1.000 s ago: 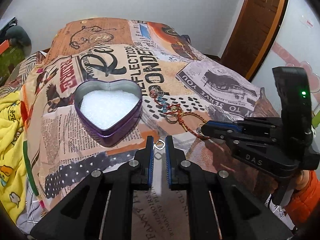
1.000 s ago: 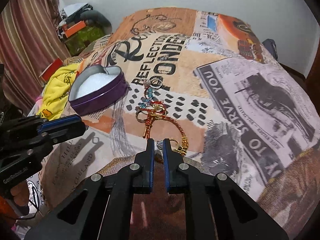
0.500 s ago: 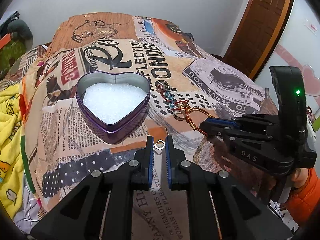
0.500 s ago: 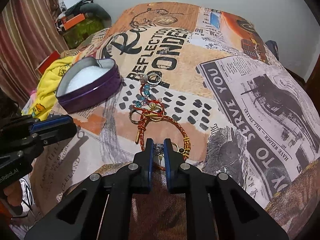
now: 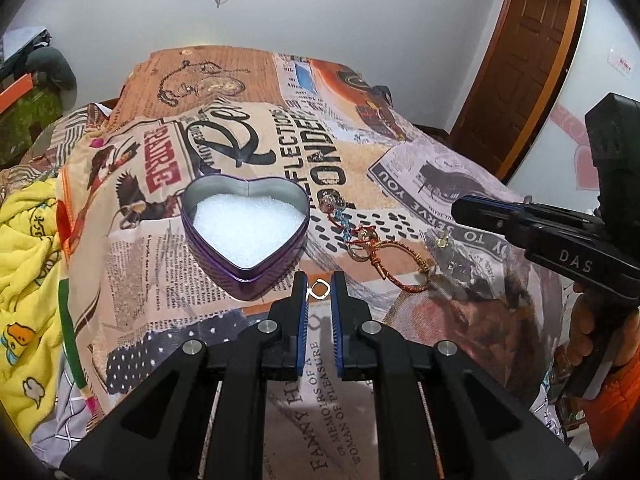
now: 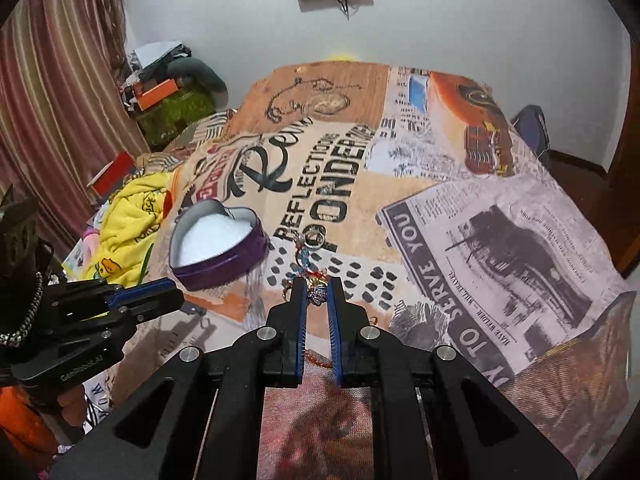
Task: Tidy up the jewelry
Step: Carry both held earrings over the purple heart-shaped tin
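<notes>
Jewelry inventory, by view.

Left wrist: left gripper (image 5: 319, 286), fingers nearly together, pinching small silver ring (image 5: 319, 290) at tips. Heart tin (image 5: 245, 222), purple, white foam lining, just ahead-left of fingers. Bracelet pile (image 5: 374, 246) ahead-right: red/gold cord, blue beads, rings, tangled. Right gripper (image 5: 532, 228) far right, marked "DAS". Bedspread (image 5: 160, 248) print: "FANNY H…", "MEMOIRS OF A WOMAN OF PLEASURE", "TO SERVE YOU".

Right wrist: fingers narrowly set, nipping small jewelled charm (image 6: 318, 295) betw. tips. Tin ahead-left; left gripper marked "GenRobot.AI". Print: "REFLECTIONS", "PONDER".

Handling, est.: pieces v. light, hard, slippery; cords limp, snag-prone. Take rings across band, cord at knot.
</notes>
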Demonstrator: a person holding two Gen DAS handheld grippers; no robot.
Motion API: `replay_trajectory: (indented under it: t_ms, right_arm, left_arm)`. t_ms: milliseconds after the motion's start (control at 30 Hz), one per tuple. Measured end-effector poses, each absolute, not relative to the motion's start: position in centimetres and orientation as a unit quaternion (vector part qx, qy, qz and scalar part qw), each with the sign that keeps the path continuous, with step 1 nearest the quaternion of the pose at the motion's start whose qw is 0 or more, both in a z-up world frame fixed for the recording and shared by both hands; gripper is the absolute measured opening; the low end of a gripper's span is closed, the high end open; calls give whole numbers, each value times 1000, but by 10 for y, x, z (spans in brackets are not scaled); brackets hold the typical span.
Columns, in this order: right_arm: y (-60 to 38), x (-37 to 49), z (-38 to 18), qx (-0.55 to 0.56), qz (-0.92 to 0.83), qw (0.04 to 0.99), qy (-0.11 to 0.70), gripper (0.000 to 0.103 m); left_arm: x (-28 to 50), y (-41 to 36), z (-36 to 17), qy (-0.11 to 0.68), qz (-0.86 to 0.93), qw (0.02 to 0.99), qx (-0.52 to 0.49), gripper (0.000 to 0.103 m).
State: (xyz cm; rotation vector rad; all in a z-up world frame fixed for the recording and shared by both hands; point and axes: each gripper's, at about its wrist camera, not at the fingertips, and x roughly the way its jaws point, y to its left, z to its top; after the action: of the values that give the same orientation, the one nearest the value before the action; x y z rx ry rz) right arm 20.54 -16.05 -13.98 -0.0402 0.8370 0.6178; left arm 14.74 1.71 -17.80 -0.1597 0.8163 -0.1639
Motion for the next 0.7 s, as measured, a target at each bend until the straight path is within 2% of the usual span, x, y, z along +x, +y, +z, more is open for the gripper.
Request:
replay_trajectory:
  t_ms: [300, 700]
  right_arm:
    - [-145, 194, -143, -13, 336, 848, 409, 9]
    - [-165, 203, -197, -23, 274, 836, 474, 9]
  left_arm:
    - [140, 23, -173, 390, -76, 914, -78, 9]
    - [144, 24, -183, 402, -69, 910, -74, 9]
